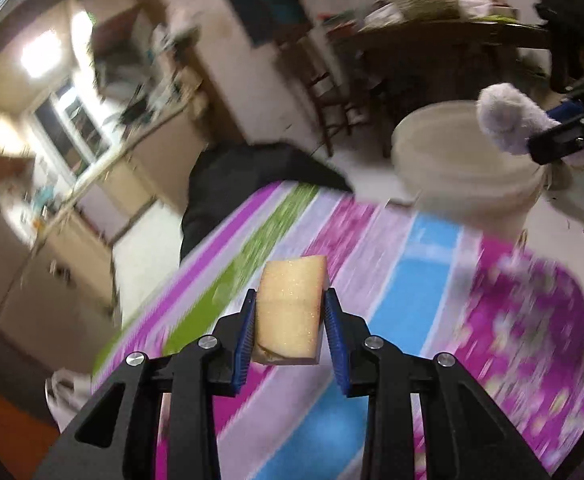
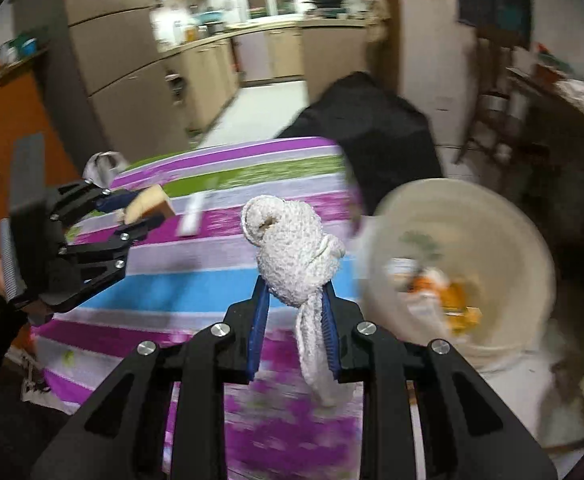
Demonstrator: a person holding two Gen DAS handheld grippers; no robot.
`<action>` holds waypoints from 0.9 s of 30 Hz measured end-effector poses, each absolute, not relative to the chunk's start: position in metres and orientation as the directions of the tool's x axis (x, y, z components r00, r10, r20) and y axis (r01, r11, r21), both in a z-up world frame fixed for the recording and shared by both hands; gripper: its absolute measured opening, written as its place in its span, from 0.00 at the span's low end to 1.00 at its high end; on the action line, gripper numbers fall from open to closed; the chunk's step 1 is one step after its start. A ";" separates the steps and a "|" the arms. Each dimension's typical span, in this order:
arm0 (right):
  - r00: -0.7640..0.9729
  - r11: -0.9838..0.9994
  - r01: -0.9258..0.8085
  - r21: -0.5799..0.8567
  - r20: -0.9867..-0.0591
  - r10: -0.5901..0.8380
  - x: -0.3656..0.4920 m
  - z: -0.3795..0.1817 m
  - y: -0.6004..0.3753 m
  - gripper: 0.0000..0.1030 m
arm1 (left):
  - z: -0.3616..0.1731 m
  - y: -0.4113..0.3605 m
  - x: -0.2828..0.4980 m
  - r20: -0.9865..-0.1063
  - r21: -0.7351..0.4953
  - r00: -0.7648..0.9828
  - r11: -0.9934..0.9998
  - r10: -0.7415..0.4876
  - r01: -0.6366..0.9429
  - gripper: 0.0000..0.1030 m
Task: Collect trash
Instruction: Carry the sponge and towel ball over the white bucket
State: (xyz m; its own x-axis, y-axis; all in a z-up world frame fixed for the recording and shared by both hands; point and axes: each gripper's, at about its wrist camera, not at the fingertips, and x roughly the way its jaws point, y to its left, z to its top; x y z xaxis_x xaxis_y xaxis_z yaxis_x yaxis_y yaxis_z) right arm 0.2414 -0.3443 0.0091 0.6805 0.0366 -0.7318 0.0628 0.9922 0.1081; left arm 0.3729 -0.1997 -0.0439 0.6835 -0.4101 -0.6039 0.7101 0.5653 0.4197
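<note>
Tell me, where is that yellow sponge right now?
The yellow sponge is clamped in the left gripper, raised above the striped tablecloth; in the right wrist view it shows at far left, across from the pale bucket.

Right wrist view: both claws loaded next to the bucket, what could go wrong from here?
The knotted white cloth sits mostly above the right claw, with a loose tail hanging below, so it might slip or snag on the bucket rim. The left claw pinches the sponge piece low, so it could pivot out in transit.
</note>
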 end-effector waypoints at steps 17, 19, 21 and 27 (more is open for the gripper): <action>0.489 0.925 0.378 -0.032 -0.842 -0.229 0.236 0.016 -0.507 0.23 | 0.004 -0.441 0.341 -0.547 0.496 0.615 0.372 -0.568 0.785 0.33; 0.475 0.923 0.385 -0.027 -0.851 -0.224 0.236 0.012 -0.513 0.23 | 0.004 -0.462 0.345 -0.556 0.491 0.606 0.364 -0.568 0.792 0.33; 0.461 0.923 0.384 -0.025 -0.861 -0.215 0.242 0.007 -0.516 0.23 | 0.001 -0.478 0.353 -0.565 0.495 0.603 0.353 -0.564 0.794 0.33; 0.418 0.926 0.376 -0.037 -0.885 -0.205 0.265 0.002 -0.525 0.23 | -0.011 -0.515 0.378 -0.648 0.444 0.544 0.315 -0.533 0.839 0.33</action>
State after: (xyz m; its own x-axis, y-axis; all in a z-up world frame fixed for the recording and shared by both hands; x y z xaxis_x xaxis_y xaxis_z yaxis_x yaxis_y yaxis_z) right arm 0.2646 -0.5251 0.0021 0.4184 -0.2046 -0.8849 0.3755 0.9261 -0.0366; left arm 0.3780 -0.5146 -0.0108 0.5436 -0.5329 -0.6484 0.8387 0.3149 0.4443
